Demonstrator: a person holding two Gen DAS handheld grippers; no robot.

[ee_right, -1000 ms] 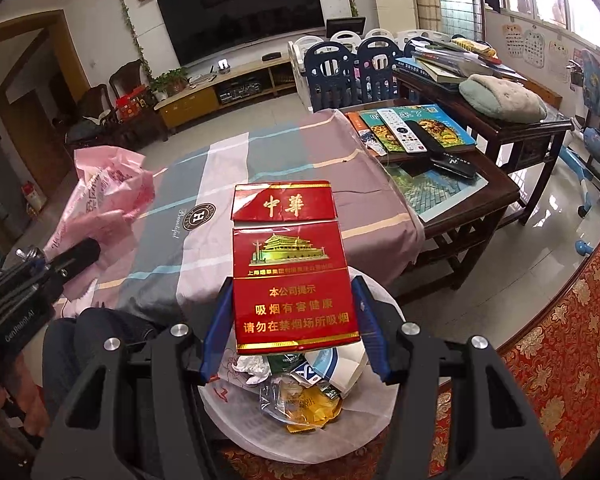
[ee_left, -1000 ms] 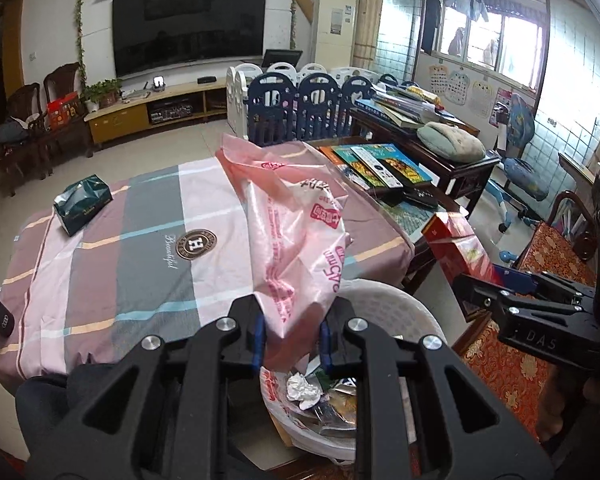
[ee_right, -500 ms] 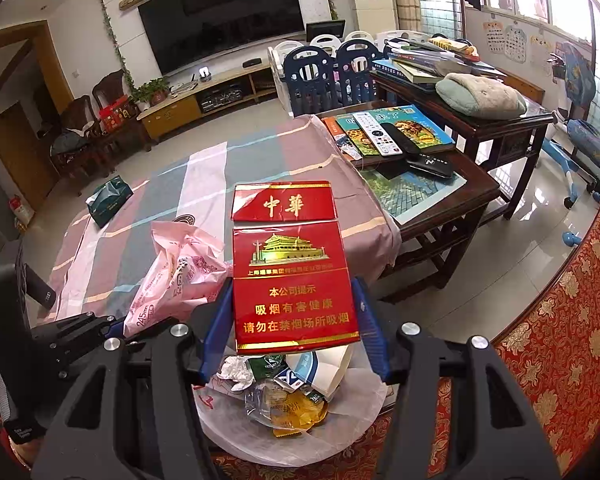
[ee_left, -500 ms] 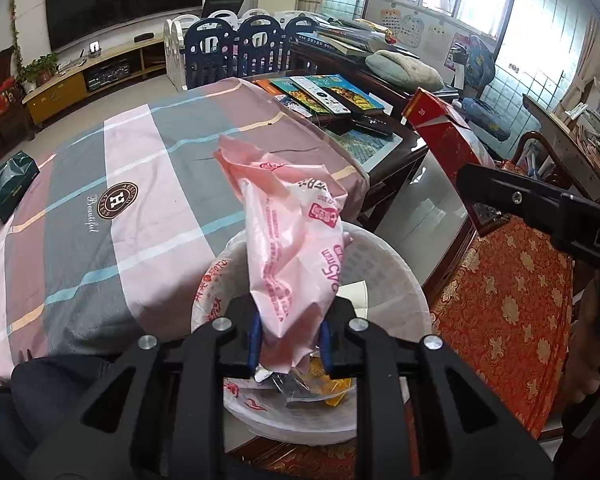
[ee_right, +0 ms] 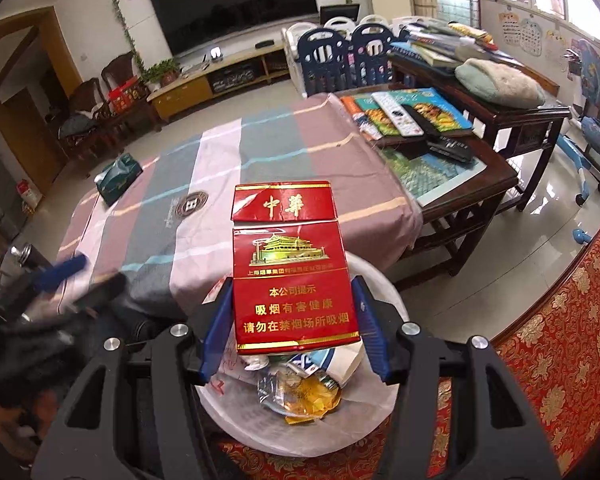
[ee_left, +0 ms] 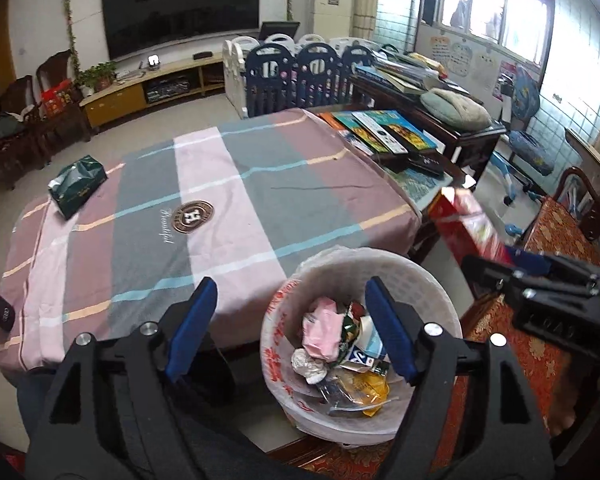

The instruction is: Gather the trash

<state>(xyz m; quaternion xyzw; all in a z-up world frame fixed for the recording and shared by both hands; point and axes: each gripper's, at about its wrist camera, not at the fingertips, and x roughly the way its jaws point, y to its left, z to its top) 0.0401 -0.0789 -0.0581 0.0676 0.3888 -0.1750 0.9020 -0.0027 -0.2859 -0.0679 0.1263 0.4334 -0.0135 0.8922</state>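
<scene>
Trash bin: white plastic basket with a liner printed in red characters, standing on the floor against the near edge of the cloth-covered table; it is about half full of wrappers.
Tablecloth: striped pink, grey and mauve, just behind the bin; its round brown badge bears an "H", with the script word "Beautiful" beside it.
Right gripper: above the bin, blue pads pressed on the two sides of the red carton.
Left gripper: over the bin's left rim, jaws just sprung wide apart, nothing between them.
Red carton: upright over the bin, flap lifted; gold characters "中華" on the flap, a gate building drawn below, then the warning lines "本公司提示", "吸烟有害健康", "请勿在禁烟场所吸烟".
Green packet: lies on the cloth's far left corner, well apart from the bin; its print is too small to read.
Pink bag: crumpled, lying inside the bin on top of the other wrappers, below the left gripper.
White wad: crumpled paper in the bin, just in front of the pink bag.
</scene>
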